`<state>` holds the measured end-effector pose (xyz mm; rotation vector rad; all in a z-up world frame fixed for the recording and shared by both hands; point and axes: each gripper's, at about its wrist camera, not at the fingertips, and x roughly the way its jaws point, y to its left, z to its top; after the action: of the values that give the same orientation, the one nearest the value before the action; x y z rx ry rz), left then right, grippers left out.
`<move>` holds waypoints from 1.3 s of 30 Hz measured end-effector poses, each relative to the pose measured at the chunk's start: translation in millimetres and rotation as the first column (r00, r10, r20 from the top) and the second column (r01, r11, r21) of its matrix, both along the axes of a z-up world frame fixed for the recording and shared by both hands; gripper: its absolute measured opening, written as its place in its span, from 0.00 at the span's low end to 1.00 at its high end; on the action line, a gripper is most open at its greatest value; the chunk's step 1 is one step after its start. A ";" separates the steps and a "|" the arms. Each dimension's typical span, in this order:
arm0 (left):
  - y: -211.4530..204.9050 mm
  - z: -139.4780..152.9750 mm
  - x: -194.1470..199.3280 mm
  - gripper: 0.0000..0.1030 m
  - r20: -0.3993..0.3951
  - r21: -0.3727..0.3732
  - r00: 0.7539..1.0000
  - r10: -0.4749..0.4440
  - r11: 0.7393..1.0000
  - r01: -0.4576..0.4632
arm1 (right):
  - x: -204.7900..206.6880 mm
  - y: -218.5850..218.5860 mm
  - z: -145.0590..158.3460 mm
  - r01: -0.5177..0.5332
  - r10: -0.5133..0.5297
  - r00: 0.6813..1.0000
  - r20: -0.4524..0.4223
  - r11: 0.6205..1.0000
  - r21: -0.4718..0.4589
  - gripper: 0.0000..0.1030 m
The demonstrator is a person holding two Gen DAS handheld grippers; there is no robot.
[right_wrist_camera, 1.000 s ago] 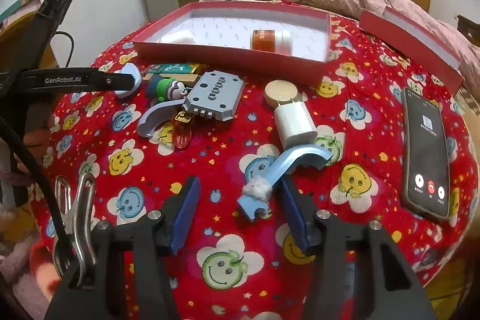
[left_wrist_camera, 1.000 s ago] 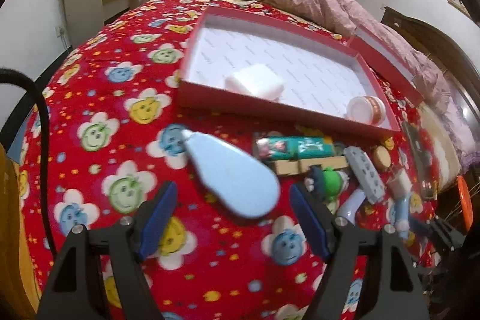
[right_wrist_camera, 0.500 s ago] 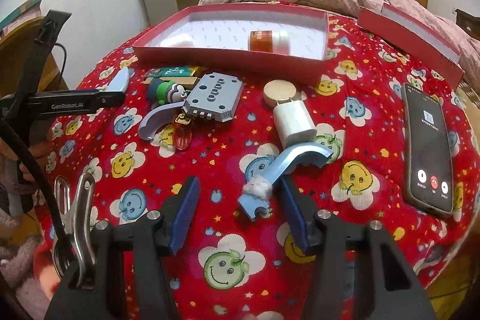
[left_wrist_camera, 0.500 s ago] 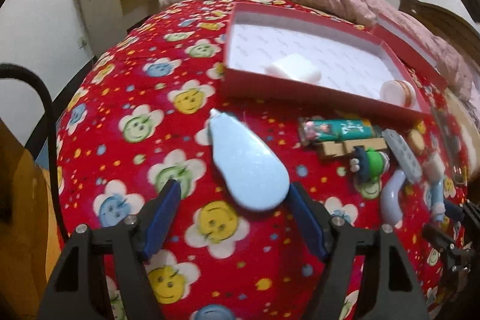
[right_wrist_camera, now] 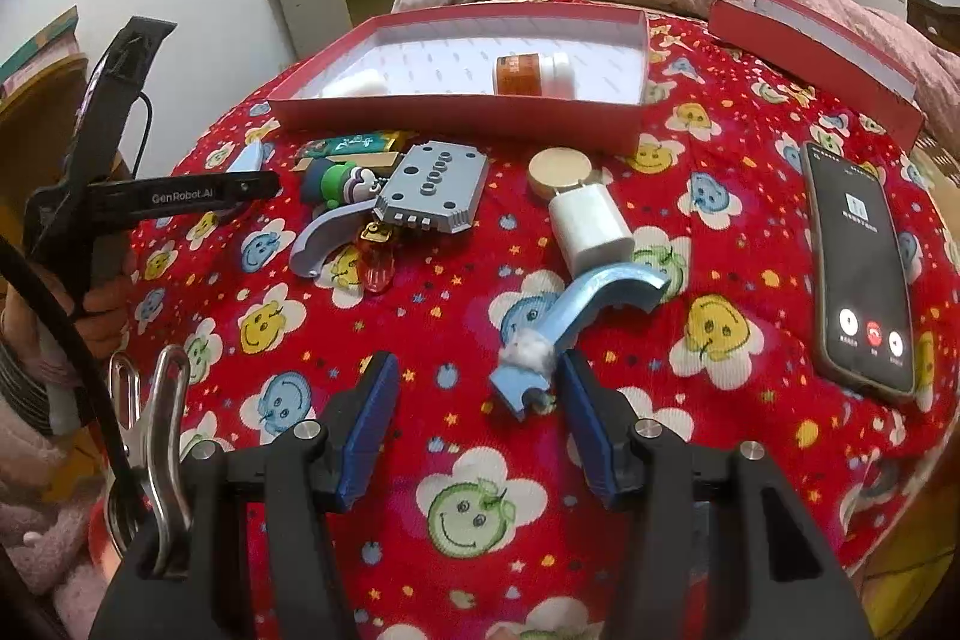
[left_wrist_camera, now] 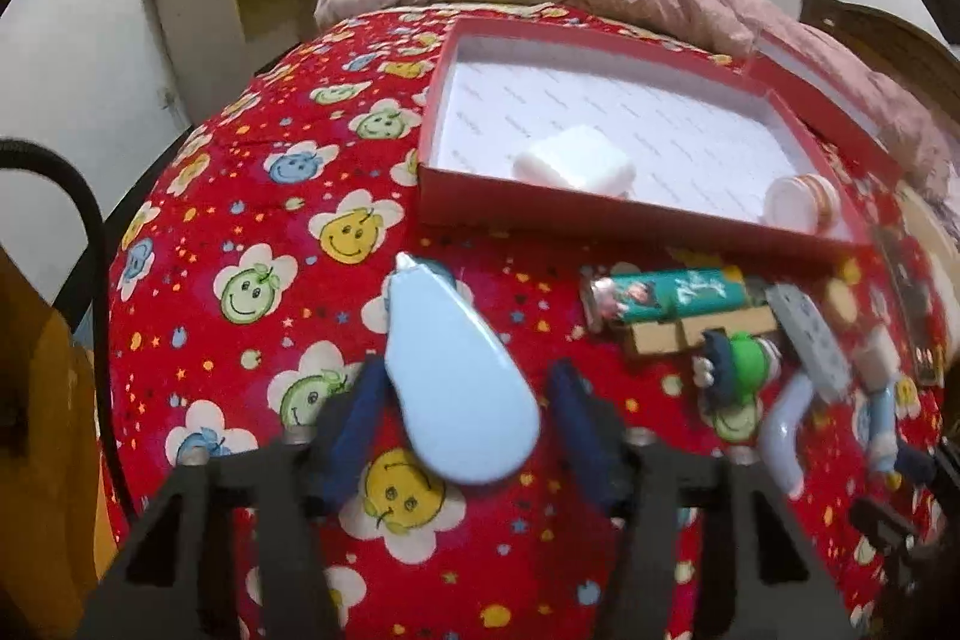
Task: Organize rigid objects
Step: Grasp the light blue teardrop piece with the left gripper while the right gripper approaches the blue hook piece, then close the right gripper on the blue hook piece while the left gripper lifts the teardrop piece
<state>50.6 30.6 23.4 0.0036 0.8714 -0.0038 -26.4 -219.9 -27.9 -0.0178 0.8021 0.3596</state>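
Observation:
A light blue teardrop-shaped piece (left_wrist_camera: 456, 376) lies on the red smiley cloth between the fingers of my left gripper (left_wrist_camera: 465, 415), which is open around its wide end. A red tray (left_wrist_camera: 606, 214) beyond holds a white block (left_wrist_camera: 573, 160) and a pill bottle (left_wrist_camera: 801, 202). My right gripper (right_wrist_camera: 474, 409) is open and empty, with a blue hooked bracket (right_wrist_camera: 591, 307) by its right finger. A white charger (right_wrist_camera: 591, 226), a round wooden disc (right_wrist_camera: 561, 169) and a grey block (right_wrist_camera: 435, 187) lie further back.
A phone (right_wrist_camera: 861, 262) lies at the right, the red tray lid (right_wrist_camera: 816, 52) behind it. A toy figure (left_wrist_camera: 735, 364), a green tube (left_wrist_camera: 672, 295) and a curved grey piece (left_wrist_camera: 783, 430) crowd the tray's front. The bed edge drops off on the left.
My left gripper has moved forward over the light blue piece, so its wide end now sits between the fingers. The right gripper has barely moved.

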 end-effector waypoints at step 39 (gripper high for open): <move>-0.9 -1.4 -17.7 0.41 0.020 -0.050 0.998 -0.052 0.997 0.052 | 13.3 -22.1 3.0 0.242 -0.243 0.970 0.015 0.969 0.051 0.18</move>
<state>32.9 29.7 22.0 -0.0206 0.8520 -0.0742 -13.1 -242.0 -25.0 0.1215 0.7647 0.1469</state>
